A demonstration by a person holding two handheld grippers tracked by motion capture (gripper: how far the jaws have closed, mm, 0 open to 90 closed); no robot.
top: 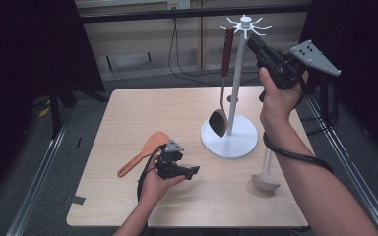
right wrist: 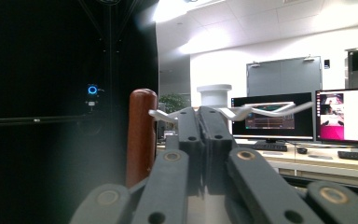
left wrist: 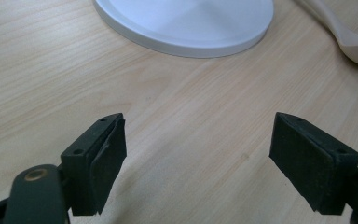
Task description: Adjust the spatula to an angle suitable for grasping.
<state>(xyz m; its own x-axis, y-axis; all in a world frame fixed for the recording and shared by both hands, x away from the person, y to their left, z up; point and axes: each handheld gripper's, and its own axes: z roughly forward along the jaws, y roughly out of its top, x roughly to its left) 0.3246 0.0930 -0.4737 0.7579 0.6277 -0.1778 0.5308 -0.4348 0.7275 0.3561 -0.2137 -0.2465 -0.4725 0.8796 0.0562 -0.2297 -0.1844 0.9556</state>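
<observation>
My right gripper (top: 254, 43) is raised to the top of the white hook-crowned utensil stand (top: 230, 137), jaws pressed together on nothing, just beside the brown wooden handle of the dark slotted spatula (top: 223, 83) hanging from a hook (judging by that, the hanging step looks finished). My left gripper (top: 193, 171) rests low over the pale wooden table (top: 128, 105), jaws wide and empty, pointed toward the stand's base, probably readying for the grey ladle (top: 266, 178) or orange rice paddle (top: 142, 153) lying nearby.
</observation>
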